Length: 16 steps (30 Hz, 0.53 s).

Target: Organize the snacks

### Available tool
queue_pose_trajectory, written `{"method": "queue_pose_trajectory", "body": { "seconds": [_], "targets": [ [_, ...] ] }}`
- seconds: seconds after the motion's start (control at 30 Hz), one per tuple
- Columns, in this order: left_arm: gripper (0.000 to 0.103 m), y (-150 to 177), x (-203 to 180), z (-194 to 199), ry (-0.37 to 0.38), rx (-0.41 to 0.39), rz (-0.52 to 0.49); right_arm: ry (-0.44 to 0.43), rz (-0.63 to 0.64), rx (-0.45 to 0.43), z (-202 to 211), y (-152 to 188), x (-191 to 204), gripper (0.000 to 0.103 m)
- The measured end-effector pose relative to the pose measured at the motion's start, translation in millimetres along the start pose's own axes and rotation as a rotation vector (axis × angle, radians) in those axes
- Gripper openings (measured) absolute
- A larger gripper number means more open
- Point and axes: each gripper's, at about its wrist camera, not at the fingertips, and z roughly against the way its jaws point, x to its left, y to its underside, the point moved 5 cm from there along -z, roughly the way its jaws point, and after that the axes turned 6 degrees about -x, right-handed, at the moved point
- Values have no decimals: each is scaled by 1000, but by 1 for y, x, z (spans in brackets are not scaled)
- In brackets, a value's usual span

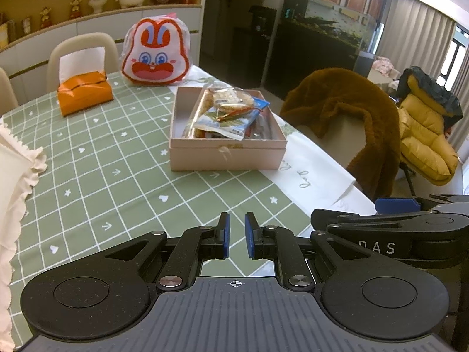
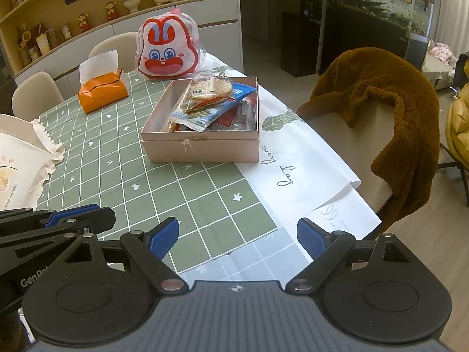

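Note:
A pink cardboard box (image 1: 228, 154) (image 2: 202, 149) stands on the green checked tablecloth, holding several snack packets (image 1: 228, 114) (image 2: 211, 102) piled inside. My left gripper (image 1: 237, 234) hovers low over the cloth well short of the box, shut with nothing between its blue pads. My right gripper (image 2: 237, 239) hangs beside it near the table's front edge, open and empty. Each gripper shows at the edge of the other's view: the right one (image 1: 410, 228) and the left one (image 2: 58, 223).
A rabbit-face bag (image 1: 156, 54) (image 2: 168, 51) and an orange tissue box (image 1: 85, 91) (image 2: 102, 91) sit behind the pink box. A white frilled cloth bag (image 1: 14, 176) (image 2: 23, 158) lies at the left. A chair with a brown fleece (image 1: 348, 108) (image 2: 390, 111) stands at the table's right edge.

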Motion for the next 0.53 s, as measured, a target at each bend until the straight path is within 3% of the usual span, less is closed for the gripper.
{"method": "queue_pose_trajectory", "body": {
  "seconds": [0.53],
  "targets": [
    [15, 4, 1, -8, 9, -19, -24, 15, -22, 7, -5, 0, -2, 88]
  ]
}}
